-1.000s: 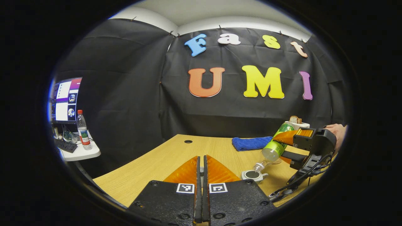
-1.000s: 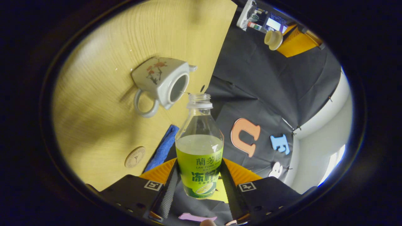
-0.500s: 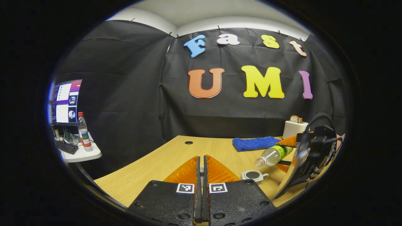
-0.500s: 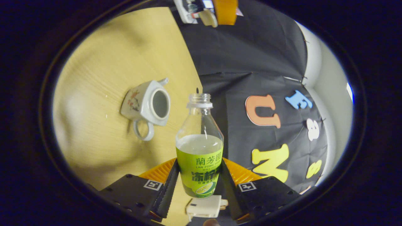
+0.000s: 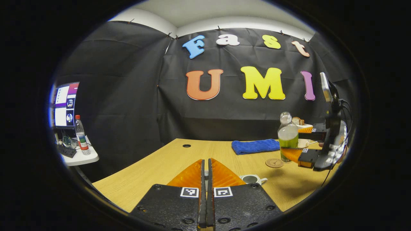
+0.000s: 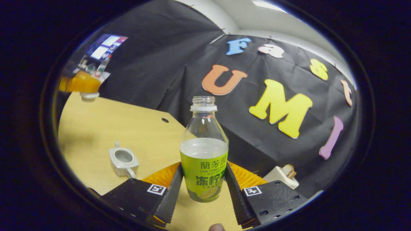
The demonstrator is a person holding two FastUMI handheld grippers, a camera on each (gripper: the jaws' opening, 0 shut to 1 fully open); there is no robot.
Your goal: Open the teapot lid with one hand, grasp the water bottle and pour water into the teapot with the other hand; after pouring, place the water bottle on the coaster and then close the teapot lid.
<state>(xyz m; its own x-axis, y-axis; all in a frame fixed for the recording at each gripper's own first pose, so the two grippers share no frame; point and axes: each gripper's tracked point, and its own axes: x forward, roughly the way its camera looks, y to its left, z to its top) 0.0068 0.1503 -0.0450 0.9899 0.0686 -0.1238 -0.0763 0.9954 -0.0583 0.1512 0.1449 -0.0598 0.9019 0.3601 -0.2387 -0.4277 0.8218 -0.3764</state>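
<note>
Left gripper view: the left gripper has its jaws pressed together over the table's near edge; whether they pinch the lid cannot be told. The open teapot stands just beyond. Toward the right edge, the right gripper holds the bottle upright beside the coaster.

Right gripper view: the jaws clamp the bottle by its label; the teapot sits lidless on the table.

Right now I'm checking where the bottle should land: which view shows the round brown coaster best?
The left gripper view: the round brown coaster lies flat on the wooden table, just left of the upright green-labelled bottle. In the right gripper view I cannot make it out.
</note>
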